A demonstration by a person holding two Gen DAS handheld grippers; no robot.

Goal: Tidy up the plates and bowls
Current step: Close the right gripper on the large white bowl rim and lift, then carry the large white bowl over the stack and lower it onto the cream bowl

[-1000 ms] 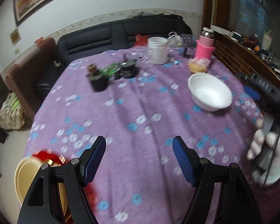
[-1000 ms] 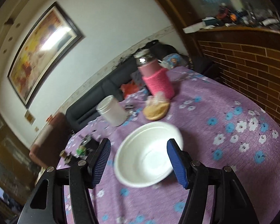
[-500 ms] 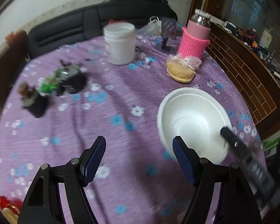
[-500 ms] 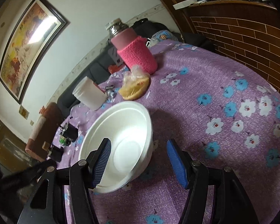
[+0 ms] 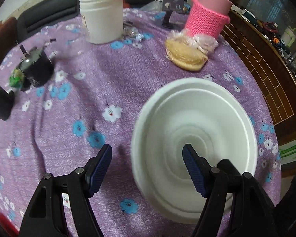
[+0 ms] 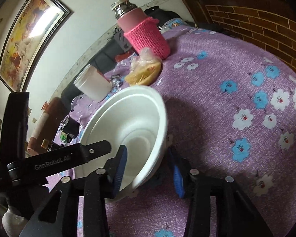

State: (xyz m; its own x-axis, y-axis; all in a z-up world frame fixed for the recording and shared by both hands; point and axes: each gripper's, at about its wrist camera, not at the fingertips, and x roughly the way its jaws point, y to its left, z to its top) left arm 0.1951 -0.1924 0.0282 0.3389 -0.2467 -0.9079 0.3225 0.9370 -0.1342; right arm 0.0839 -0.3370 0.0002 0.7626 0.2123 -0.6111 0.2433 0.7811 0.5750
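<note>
Both tongs, left and right, gape astride the white bowl beside bagged bread.

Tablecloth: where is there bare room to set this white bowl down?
Bare purple tablecloth lies left of the white bowl, between it and the dark cups. Another open stretch runs right of the bowl toward the brick wall. The far edge is crowded: white jar, bagged bread, pink-sleeved flask.

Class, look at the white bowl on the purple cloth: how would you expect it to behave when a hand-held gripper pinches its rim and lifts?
The white bowl looks like thin, matte foam, so it is probably very light and may flex or dent under a hard pinch. Its wide, sloping wall would likely let it tilt when held by one side, as the right hand-held gripper straddles the rim.
</note>
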